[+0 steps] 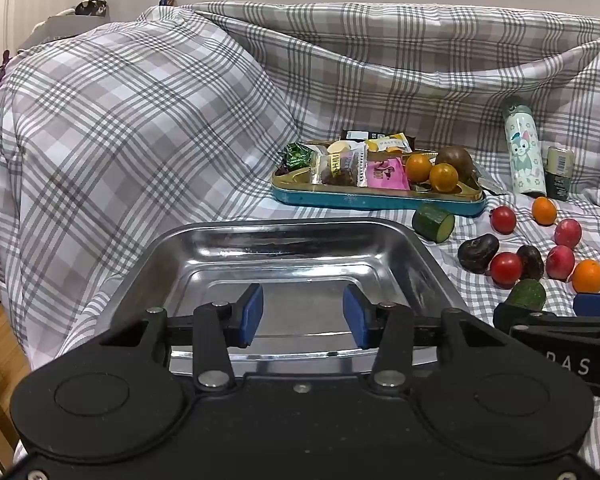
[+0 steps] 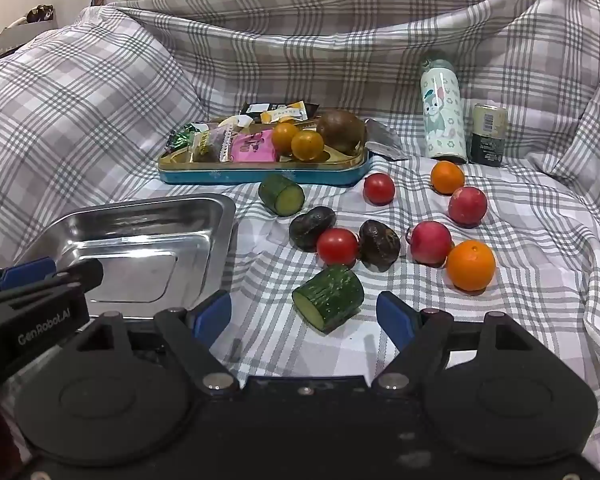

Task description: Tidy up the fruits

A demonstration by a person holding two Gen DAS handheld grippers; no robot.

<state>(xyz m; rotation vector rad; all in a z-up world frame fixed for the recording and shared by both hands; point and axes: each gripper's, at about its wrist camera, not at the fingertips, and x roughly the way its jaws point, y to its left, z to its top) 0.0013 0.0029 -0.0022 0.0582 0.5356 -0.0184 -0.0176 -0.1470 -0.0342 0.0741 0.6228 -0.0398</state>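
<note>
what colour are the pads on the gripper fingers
Blue pads on black fingers; clearest in the right wrist view.

Cucumber piece (image 2: 329,297) before right gripper (image 2: 305,316)

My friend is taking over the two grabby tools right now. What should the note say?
Left tool: open, empty, over the shiny steel tray.
Right tool: open, empty, just short of the near green cucumber chunk.
Steel tray holds nothing yet, so no sorting is done.
Loose on the checked cloth: tomatoes, oranges, red round fruits, dark fruits, two cucumber chunks.
The blue tin tray holds snacks, two small oranges and a brown fruit.
Left: gather the fruit.
</note>
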